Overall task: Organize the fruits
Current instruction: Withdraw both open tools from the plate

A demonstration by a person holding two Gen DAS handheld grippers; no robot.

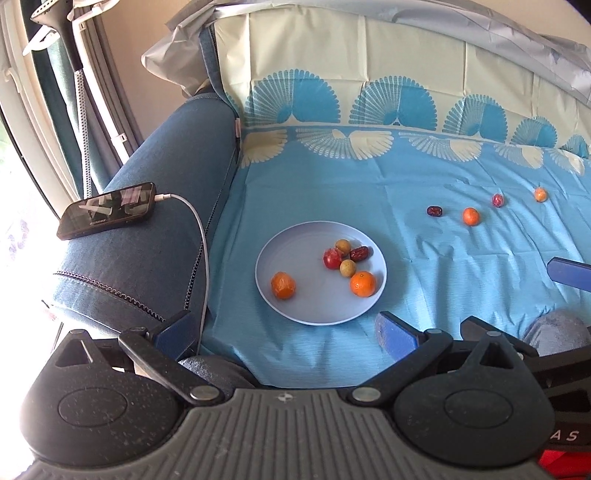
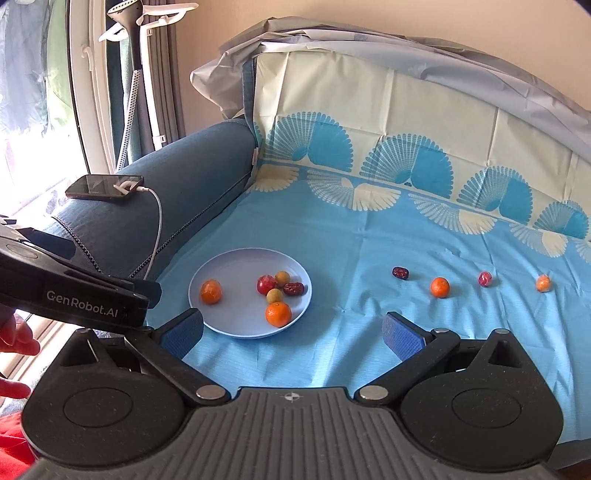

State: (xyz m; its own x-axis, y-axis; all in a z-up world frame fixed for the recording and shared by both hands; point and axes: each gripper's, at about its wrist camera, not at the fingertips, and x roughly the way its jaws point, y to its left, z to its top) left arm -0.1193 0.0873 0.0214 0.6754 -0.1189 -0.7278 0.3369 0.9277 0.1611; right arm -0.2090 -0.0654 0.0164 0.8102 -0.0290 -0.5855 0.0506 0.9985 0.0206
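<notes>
So the whole thing sits on a sofa seat covered with a light blue cloth (image 2: pixel 369 258) with a fan print running up the backrest. The denim-blue armrest (image 2: pixel 192 177) at 10 o'clock has a phone (image 2: pixel 105 186) on top, white charging cable (image 2: pixel 159 229) trailing down. Window and a garment steamer (image 2: pixel 127 14) behind that.

The pale plate (image 2: pixel 229 325) sits near the armrest and holds six fruits: two tangerines, a red one, two small tan ones and a date. Four more lie loose in a row at 2 o'clock: a date (image 2: pixel 400 273), tangerine (image 2: pixel 440 287), red fruit (image 2: pixel 485 278) and small orange one (image 2: pixel 543 283).

Both claws are spread wide, holding nothing: left gripper (image 1: pixel 284 332) just short of the plate's near rim, right gripper (image 2: pixel 293 332) too. Plenty of bare cloth between plate and loose fruit.
</notes>
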